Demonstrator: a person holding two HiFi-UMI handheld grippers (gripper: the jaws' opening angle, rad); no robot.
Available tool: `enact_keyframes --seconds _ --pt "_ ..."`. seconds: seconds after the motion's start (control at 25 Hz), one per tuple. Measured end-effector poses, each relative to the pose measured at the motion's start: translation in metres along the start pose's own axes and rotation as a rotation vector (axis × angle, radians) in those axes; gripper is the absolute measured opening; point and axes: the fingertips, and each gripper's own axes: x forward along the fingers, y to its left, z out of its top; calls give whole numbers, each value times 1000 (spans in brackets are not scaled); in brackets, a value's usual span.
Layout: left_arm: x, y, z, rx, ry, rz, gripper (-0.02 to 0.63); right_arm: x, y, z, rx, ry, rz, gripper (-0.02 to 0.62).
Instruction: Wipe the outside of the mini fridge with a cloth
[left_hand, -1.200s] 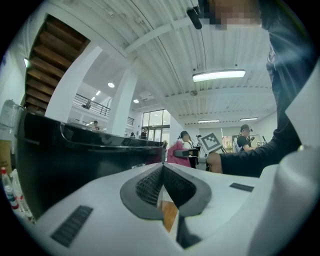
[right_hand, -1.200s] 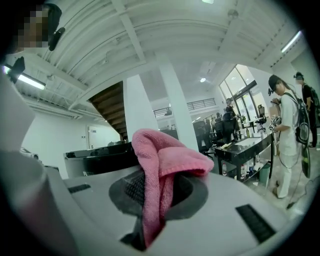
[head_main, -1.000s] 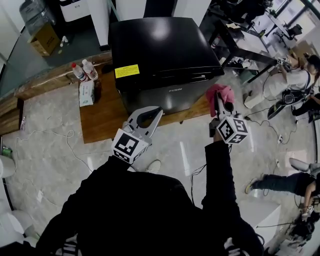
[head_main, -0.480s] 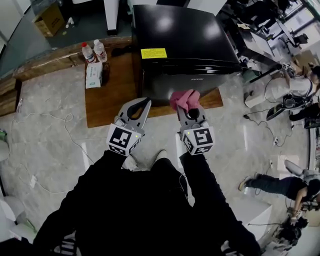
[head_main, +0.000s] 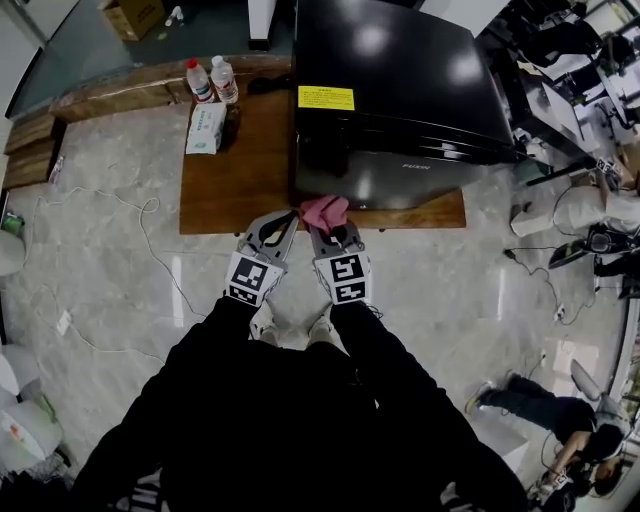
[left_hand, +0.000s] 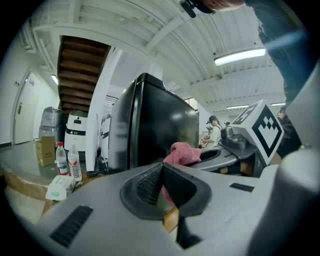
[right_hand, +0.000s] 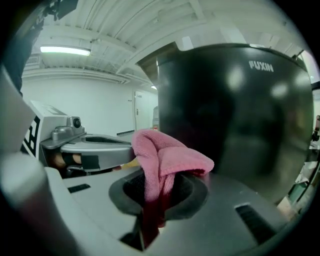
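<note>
The black mini fridge (head_main: 400, 80) stands on a low wooden platform (head_main: 230, 185); its glossy front fills the right gripper view (right_hand: 235, 115) and shows in the left gripper view (left_hand: 150, 125). My right gripper (head_main: 326, 230) (right_hand: 157, 187) is shut on a pink cloth (head_main: 325, 211) (right_hand: 160, 155), which bunches above the jaws close to the fridge's lower front left corner. Whether the cloth touches the fridge I cannot tell. Just to its left, my left gripper (head_main: 284, 218) (left_hand: 162, 172) is shut and holds nothing. The cloth (left_hand: 182, 152) shows past its jaws.
Two water bottles (head_main: 212, 78) and a tissue pack (head_main: 206, 128) sit on the platform left of the fridge. A yellow label (head_main: 325, 98) is on the fridge top. A white cable (head_main: 150, 240) trails over the marble floor. People and desks are at the right.
My right gripper has carried the pink cloth leftward from the fridge's right front corner to its left front corner, ending close beside my left gripper. The grippers have drawn together.
</note>
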Motion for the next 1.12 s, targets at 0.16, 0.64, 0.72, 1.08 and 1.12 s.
enact_keyframes --seconds 0.16,0.64,0.72,1.08,1.12 --pt "14 7 -38 -17 54 52 6 25 -16 -30 25 51 0 58" --pt "47 4 -61 -52 87 106 6 46 -61 -53 96 85 -5 55" --pt "58 -4 -61 -50 88 90 5 42 -72 -58 103 90 -9 55" --pt "127 -70 -56 -47 81 9 6 -8 -165 -87 137 112 -97 55" --pt "135 -78 -56 -47 81 1 6 -14 -176 -91 135 117 -105 55"
